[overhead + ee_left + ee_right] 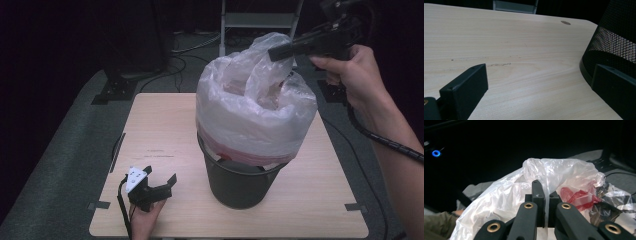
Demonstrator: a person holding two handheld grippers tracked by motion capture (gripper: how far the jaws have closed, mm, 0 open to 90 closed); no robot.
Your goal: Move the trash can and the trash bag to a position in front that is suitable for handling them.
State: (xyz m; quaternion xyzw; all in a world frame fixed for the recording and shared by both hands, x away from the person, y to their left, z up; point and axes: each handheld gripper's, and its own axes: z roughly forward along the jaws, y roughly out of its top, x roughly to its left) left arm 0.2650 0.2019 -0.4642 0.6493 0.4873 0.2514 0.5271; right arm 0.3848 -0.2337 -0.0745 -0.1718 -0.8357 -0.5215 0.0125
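Clear plastic bag [255, 107] lines and bulges over the black mesh bin [240, 182], which stands right of centre on the desk [160, 125]. Right tool [281, 51], raised at the bag's upper rim, jaws closed on a strip of the film. Left tool [161, 181] rests on the desk near its front left, jaws wide apart, nothing between them; bin just beside it.

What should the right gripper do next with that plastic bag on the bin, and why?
Probably lift the pinched film a little higher. The right gripper is shut on the top edge of the plastic bag, whose bulk bulges above the mesh bin with its lower part inside the rim. The left gripper rests open on the table beside the bin, free to steady it.
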